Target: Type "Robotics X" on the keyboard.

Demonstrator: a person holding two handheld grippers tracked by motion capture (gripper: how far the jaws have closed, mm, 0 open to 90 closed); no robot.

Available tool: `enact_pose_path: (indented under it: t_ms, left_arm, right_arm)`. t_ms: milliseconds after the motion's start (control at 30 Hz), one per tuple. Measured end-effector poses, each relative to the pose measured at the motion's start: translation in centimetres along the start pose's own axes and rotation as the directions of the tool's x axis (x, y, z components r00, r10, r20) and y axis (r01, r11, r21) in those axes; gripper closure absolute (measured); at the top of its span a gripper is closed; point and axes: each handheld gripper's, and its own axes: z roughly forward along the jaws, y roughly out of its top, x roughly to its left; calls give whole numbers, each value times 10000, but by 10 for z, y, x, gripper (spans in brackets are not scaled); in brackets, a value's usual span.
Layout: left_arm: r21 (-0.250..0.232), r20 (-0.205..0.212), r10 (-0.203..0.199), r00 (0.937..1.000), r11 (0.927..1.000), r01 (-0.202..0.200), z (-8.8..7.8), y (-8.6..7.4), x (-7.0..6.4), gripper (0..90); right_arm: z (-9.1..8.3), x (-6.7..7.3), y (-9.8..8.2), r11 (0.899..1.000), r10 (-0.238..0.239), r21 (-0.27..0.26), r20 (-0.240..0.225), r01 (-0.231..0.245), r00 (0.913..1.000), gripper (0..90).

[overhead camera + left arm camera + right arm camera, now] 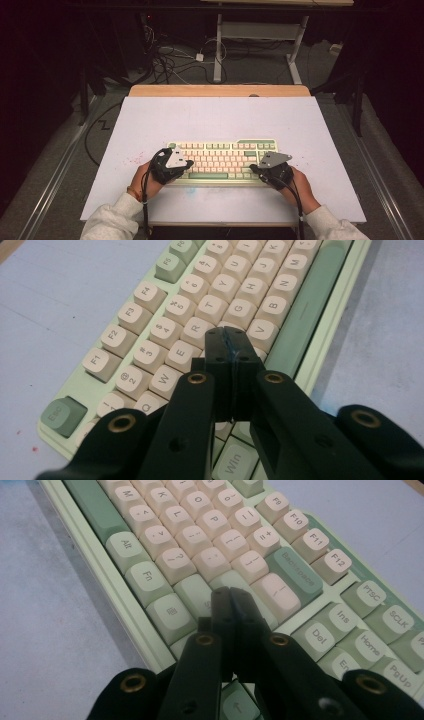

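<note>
Dark room, white board surface (150, 120) on a wooden table. Near edge: left black two-jaw gripper (230, 340) with jaws pressed together, nothing held, over the pale green and cream mechanical keyboard (222, 160)'s left end. Right black two-jaw gripper (231, 597) likewise closed over its right end. Keyboard sits centre, nearer the front edge.

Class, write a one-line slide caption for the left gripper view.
Left gripper, jaws shut, poised over the cream letter keys of a pale green keyboard.

keyboard (210, 310) keycaps, left gripper view: f1–f4, q w e, t y, g h, v b n, win | right gripper view (235, 555): alt, fn, backspace, f9–f12, ins, del, home
</note>
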Motion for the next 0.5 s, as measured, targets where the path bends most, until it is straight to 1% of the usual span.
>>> enact_pose_path:
  t_ms: [167, 233, 300, 400, 500]
  left_arm:
    - [-328, -302, -67, 9995, 9994, 57, -3, -1, 0, 872]
    - [-483, -430, -157, 9990, 9987, 136, -4, -2, 0, 845]
    - [-523, -477, -188, 9987, 9985, 163, -4, -2, 0, 832]
    - [-712, -602, -268, 9978, 9972, 225, -5, -3, 0, 777]
    - [-831, -856, -315, 9958, 9962, 244, -6, -3, 0, 675]
  right_arm:
    - [-8, -1, 3, 9985, 133, -532, 56, -130, 9999, 900]
    - [-10, -2, 4, 9976, 130, -678, 63, -125, 9999, 900]
    - [-13, -2, 5, 9961, 175, -868, 92, -166, 9998, 892]
    - [-16, -3, 6, 9935, 233, -1120, 150, -215, 9996, 850]
    - [-18, -3, 7, 9915, 294, -1279, 271, -257, 9992, 788]
